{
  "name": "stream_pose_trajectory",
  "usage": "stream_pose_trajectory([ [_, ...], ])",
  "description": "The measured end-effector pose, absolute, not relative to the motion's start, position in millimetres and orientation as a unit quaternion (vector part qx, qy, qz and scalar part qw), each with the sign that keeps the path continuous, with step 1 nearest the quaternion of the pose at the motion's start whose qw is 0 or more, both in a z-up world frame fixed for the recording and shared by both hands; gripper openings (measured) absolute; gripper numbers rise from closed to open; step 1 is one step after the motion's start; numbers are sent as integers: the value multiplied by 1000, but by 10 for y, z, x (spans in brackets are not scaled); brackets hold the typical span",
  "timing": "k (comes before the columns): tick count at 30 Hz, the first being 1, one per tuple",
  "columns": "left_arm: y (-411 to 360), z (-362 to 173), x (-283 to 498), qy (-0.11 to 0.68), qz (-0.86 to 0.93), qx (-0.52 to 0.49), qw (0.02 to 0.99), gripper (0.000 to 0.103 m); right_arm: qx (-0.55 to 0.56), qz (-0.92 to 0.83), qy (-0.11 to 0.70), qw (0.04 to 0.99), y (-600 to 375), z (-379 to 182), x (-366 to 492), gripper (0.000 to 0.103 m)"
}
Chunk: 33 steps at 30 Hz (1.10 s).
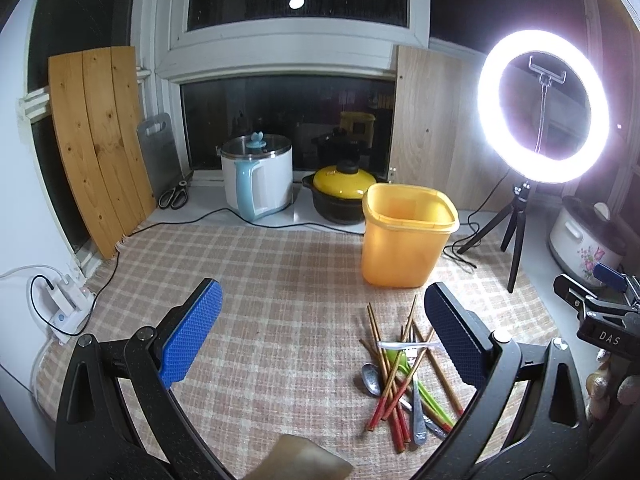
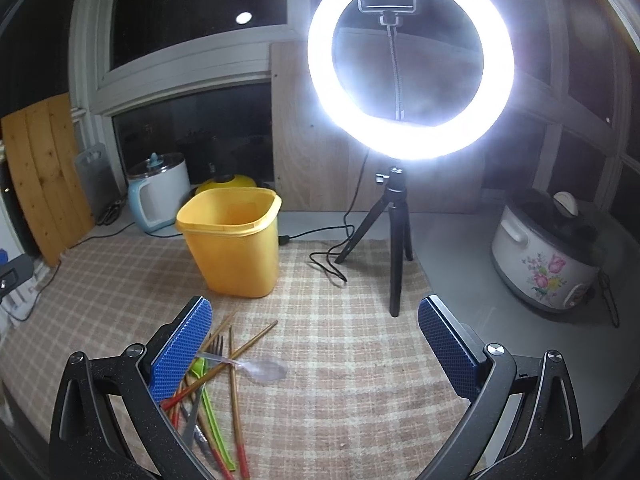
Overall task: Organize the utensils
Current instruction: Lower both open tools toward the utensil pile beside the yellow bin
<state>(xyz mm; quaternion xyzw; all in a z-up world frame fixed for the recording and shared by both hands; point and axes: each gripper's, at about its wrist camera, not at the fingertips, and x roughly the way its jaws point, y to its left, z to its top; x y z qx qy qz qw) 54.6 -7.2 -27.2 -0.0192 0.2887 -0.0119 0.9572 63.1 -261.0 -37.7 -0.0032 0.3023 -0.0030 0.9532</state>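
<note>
Left wrist view: both tongs [image 1: 322, 338] [image 2: 314, 346] spread empty; utensils [image 1: 400, 376] lie crisscrossed, chopsticks red-tipped.

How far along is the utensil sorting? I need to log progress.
Nothing looks done: the yellow bin appears empty. Nothing is in hand: left gripper and right gripper are open. The whole utensil pile remains on the mat.

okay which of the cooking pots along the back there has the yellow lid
The low black pot, standing between the white electric pot and the yellow bin. The white one has a glass lid; the floral cooker at the right has a dark lid.
</note>
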Motion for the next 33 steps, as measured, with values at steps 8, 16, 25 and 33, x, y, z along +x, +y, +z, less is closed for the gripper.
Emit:
stream_pose_trajectory([
  [8,-30,-459,839,330,-46,-24,943,102,22,25,357,933,-2726,-718,878,102],
  [16,-55,-703,1117,382,-90,-35,919,80,78,47,426,900,-2862,-1090,1157,102],
  [25,-25,-1082,1372,441,-120,-69,886,58,171,66,500,846,-3004,-1610,1335,73],
  [33,30,-1309,1467,474,-133,-88,866,46,233,91,533,808,-3004,-1868,1387,59],
])
